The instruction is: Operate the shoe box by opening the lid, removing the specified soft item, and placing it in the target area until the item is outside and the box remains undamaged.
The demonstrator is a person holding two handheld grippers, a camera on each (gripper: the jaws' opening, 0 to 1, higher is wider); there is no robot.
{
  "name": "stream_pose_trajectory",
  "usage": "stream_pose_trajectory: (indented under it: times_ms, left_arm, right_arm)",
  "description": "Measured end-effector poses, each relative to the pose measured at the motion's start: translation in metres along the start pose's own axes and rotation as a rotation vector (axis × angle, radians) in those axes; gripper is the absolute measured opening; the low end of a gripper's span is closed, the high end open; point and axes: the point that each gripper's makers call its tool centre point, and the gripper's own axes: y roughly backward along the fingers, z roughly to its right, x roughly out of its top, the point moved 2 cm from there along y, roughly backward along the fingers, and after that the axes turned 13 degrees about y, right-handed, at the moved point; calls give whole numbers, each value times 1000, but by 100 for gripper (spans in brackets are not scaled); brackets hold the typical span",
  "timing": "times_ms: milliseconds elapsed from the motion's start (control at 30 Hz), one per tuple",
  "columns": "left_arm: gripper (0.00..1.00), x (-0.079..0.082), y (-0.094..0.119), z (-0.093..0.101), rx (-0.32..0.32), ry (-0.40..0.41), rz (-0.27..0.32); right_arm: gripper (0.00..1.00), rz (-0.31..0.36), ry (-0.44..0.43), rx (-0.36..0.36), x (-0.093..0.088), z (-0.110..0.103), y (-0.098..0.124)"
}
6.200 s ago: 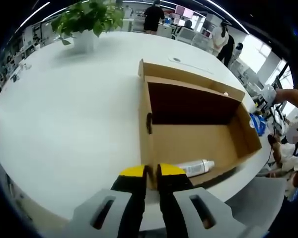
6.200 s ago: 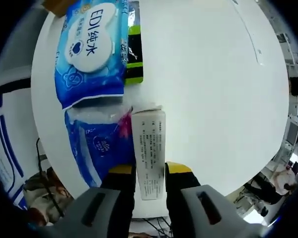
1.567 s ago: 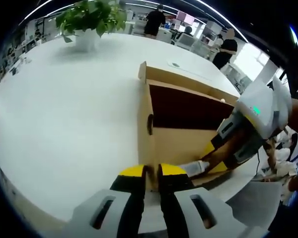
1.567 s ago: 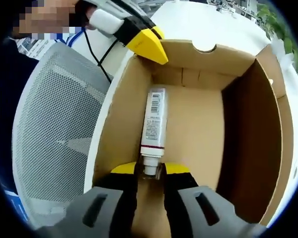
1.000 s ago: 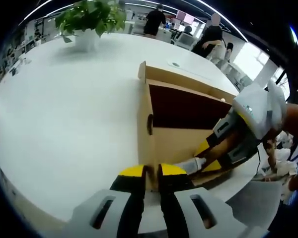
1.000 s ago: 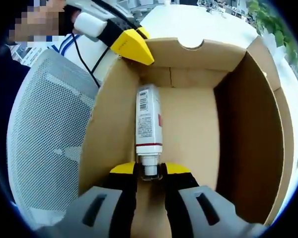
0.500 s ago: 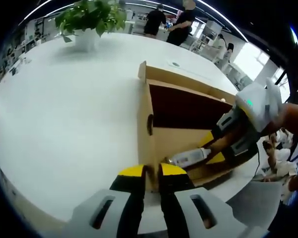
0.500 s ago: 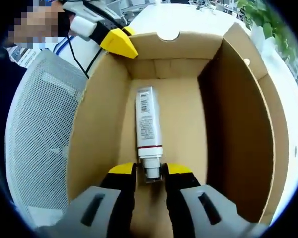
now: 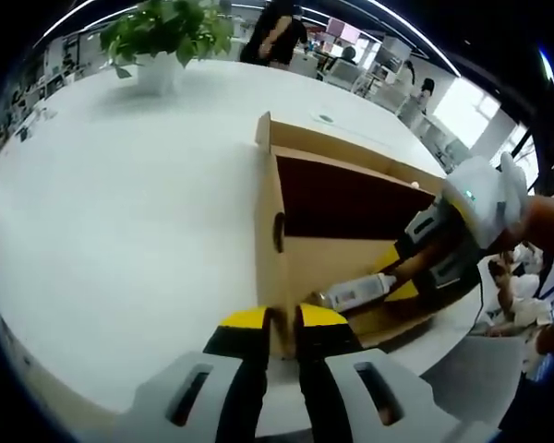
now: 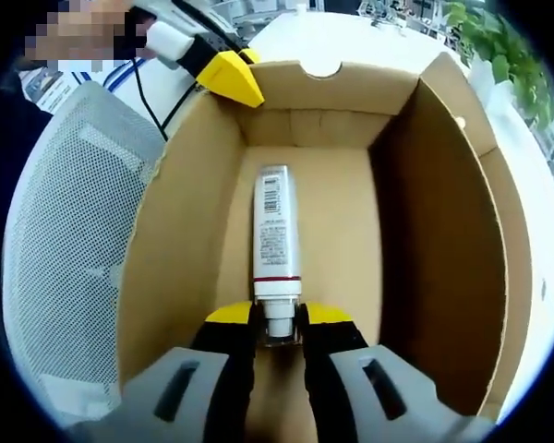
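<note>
The open cardboard shoe box [image 9: 286, 249] sits on the white table [image 9: 120, 212]. My left gripper [image 9: 282, 319] is shut on the box's near wall at a corner. In the right gripper view its yellow tip [image 10: 231, 77] shows on the box's [image 10: 185, 240] far left corner. A white tube [image 10: 275, 238] with printed text and a barcode lies lengthwise in the box. Its cap sits between the jaws of my right gripper [image 10: 277, 325], which is shut on it. In the left gripper view the right gripper [image 9: 408, 277] reaches in from the right and holds the tube [image 9: 355, 293] slightly tilted above the box floor.
A potted plant [image 9: 166, 37] stands at the table's far side. A grey mesh chair [image 10: 65, 268] is beside the box at the table edge. People stand in the background [image 9: 277, 32]. The box's raised back flap [image 9: 342, 140] faces the far side.
The right gripper has taken the tube by its cap and lifted it a little off the box floor. The left gripper has stayed shut on the box wall.
</note>
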Motion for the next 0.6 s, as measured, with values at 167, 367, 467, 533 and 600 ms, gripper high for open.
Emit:
stream_pose_trajectory:
  times_ms: [167,367,467,533,600]
  left_arm:
    - [8,0,0,-1,-1,1,1]
    - [9,0,0,0,0,-12,0]
    - [9,0,2,2,-2,-54,-4]
    - [11,3,4,2,15,-133,-3]
    - [19,6,7,3,28,-171,10]
  right_arm:
    - [17,-39,-7,-13,-15,3,8]
    - [17,-58,-44,-18,-32,0,9]
    - [17,-38,-65,-26,-31,-1,10]
    - [17,-36,-65,-28,-31,-1,10]
    - [17,-35,-63,-28,-31,-1,10]
